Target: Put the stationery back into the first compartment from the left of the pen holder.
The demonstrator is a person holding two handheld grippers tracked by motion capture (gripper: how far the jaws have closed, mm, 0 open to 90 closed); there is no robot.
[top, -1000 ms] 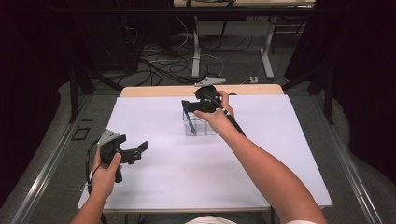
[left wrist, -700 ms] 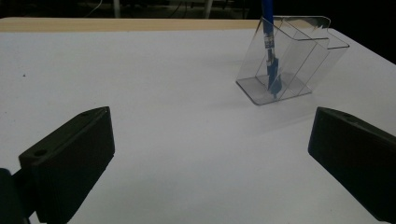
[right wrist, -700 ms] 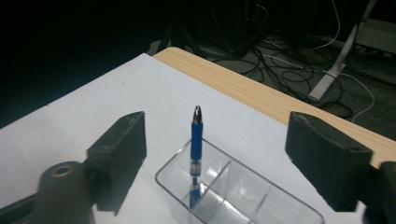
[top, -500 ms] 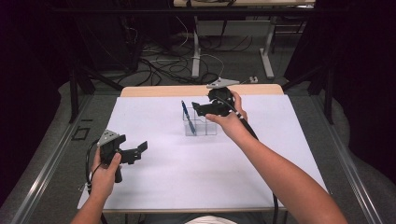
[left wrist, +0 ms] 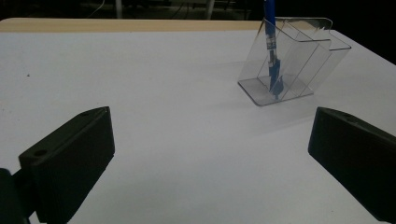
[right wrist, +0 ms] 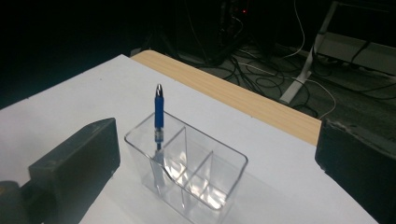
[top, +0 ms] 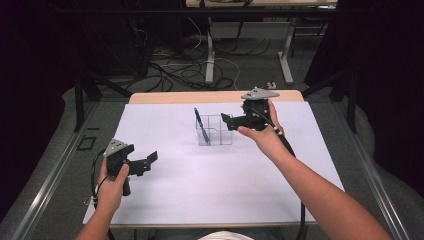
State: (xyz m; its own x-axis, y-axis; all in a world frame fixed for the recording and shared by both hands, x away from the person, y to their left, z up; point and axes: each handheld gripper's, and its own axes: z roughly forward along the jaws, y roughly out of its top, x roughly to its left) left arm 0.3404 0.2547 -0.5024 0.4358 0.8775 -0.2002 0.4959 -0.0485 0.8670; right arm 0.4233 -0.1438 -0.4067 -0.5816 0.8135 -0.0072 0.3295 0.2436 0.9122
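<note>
— What's over on the left?

— The left gripper [top: 145,163] hangs over the near left of the white table [top: 200,190], jaws spread wide with nothing between them. It's well apart from everything else and taking no part in this.

— And in the middle?

— A clear plastic organizer [top: 215,131] stands toward the far side of the table. The blue pen [top: 201,125] stands in its left compartment, leaning a little, its tip poking up above the rim. The other compartments look empty.

— Is the right one holding it?

— No. The right gripper [top: 231,121] sits just to the right of the organizer, above its right end. Its jaws have just been opening and now stand fully apart; in the right gripper view there's only air between them, with the organizer and pen below.

— So it's finished?

— I'd say the main part is: the pen is in and let go. What looks left is drawing that hand clear without knocking the organizer.
</note>
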